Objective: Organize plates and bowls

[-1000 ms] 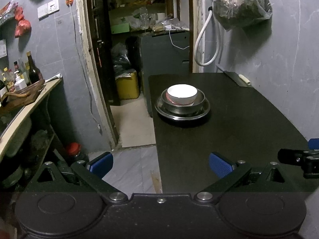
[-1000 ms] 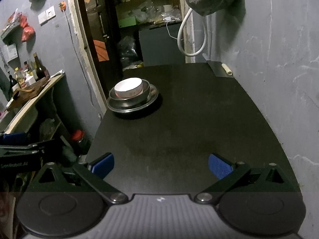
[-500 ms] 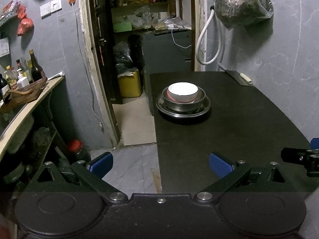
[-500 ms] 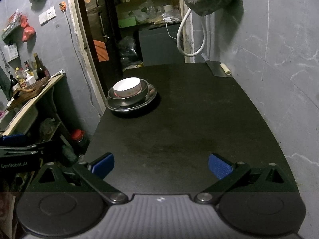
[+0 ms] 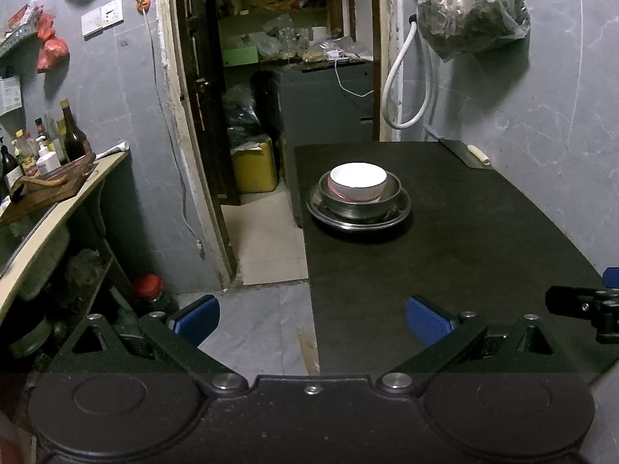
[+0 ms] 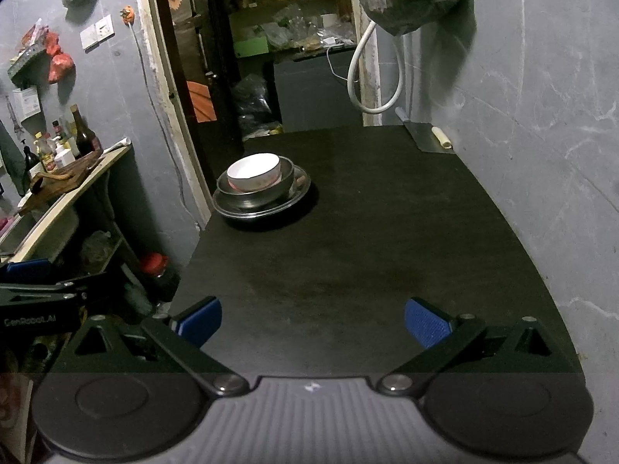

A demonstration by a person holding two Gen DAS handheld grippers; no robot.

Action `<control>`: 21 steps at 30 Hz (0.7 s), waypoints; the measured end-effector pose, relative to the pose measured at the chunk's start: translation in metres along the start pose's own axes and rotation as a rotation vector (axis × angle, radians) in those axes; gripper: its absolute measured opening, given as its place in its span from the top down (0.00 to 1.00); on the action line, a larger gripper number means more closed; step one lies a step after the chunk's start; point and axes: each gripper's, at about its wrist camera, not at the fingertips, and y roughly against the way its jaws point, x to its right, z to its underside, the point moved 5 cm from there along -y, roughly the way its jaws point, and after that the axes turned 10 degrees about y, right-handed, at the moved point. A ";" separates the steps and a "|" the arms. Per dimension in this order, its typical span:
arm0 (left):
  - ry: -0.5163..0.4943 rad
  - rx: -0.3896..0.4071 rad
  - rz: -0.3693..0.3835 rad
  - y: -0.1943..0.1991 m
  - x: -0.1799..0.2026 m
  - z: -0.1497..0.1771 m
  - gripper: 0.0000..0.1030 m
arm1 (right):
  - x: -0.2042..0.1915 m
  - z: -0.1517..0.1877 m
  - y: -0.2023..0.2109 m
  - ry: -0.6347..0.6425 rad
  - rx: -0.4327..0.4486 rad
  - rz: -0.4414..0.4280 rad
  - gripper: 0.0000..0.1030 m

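A white bowl [image 5: 358, 181] sits nested in a steel bowl [image 5: 359, 205], which rests on a steel plate [image 5: 358, 221] near the left edge of the black table [image 5: 445, 239]. The same stack shows in the right wrist view: white bowl [image 6: 253, 172], steel bowl [image 6: 255, 193], steel plate [image 6: 263, 208]. My left gripper [image 5: 311, 316] is open and empty, low at the table's near left edge, far short of the stack. My right gripper [image 6: 312, 319] is open and empty over the near part of the table [image 6: 367, 251].
A doorway [image 5: 271, 116] opens beyond the table with a yellow container [image 5: 253, 170] on the floor. A counter [image 5: 58, 201] with bottles [image 5: 73, 131] stands left. A full plastic bag [image 5: 472, 7] and a white hose [image 5: 406, 89] hang on the right wall.
Both grippers have drawn back slightly and lifted a little, so the bowl stack sits a bit farther off. Both stay open and empty.
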 end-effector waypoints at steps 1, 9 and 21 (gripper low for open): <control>-0.001 0.001 -0.001 0.000 0.000 0.000 0.01 | 0.000 0.000 0.001 0.001 0.001 -0.002 0.00; 0.000 0.001 -0.004 0.000 0.001 0.001 0.01 | -0.001 -0.001 0.000 0.004 0.002 -0.005 0.00; -0.010 -0.007 0.006 -0.003 0.001 0.000 0.01 | 0.003 0.001 0.000 -0.011 -0.003 0.007 0.00</control>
